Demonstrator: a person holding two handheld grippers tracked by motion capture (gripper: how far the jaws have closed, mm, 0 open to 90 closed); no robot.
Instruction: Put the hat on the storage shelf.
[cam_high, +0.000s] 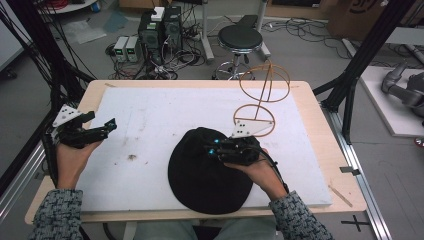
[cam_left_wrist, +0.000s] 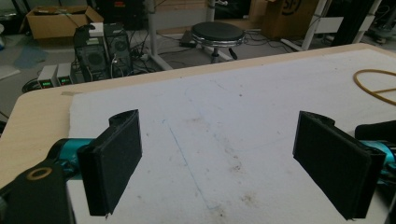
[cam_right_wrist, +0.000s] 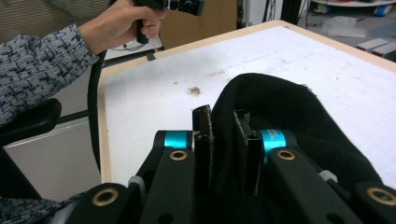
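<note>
Right hand-held gripper (cam_high: 212, 148) has its jaws pressed together on a fold of the black hat (cam_high: 207, 175), and in the right gripper view the dark fabric (cam_right_wrist: 280, 112) is bunched between the two pads, so the pinch looks firm enough to lift or drag the cloth. That hat lies on the white mat (cam_high: 150, 120) toward the near edge of the tabletop (cam_high: 320, 115), just in front of the person, and the grip sits on its upper rim, probably because the rim gives a graspable edge. Left hand-held gripper (cam_high: 95, 132) is spread wide, nothing between its pads (cam_left_wrist: 114, 158), held off at the left side of the mat, well apart from the hat, seemingly waiting. A wire stand (cam_high: 262, 95) stands just beyond the hat, likely its destination
</note>
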